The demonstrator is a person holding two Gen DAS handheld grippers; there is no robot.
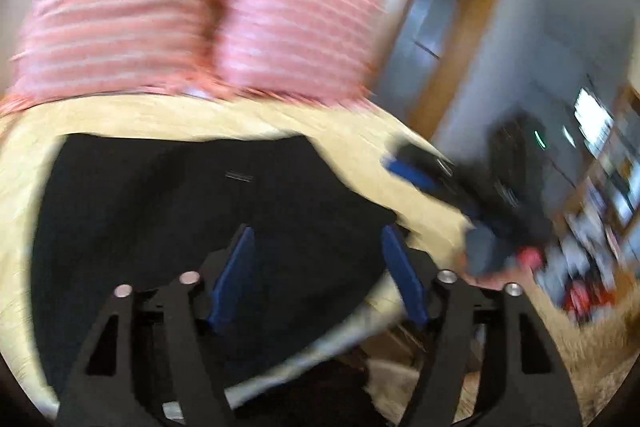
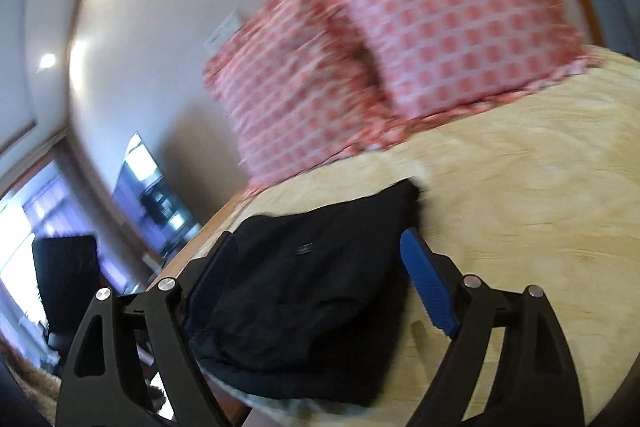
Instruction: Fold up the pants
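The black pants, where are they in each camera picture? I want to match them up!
Left wrist view: the black pants fill the lower left, lying on the yellow bedspread, right in front of the open left claw.
Right wrist view: the pants sit bottom centre, between the fingers of the open right claw.
Shared landmark: the two pink patterned pillows behind the pants.
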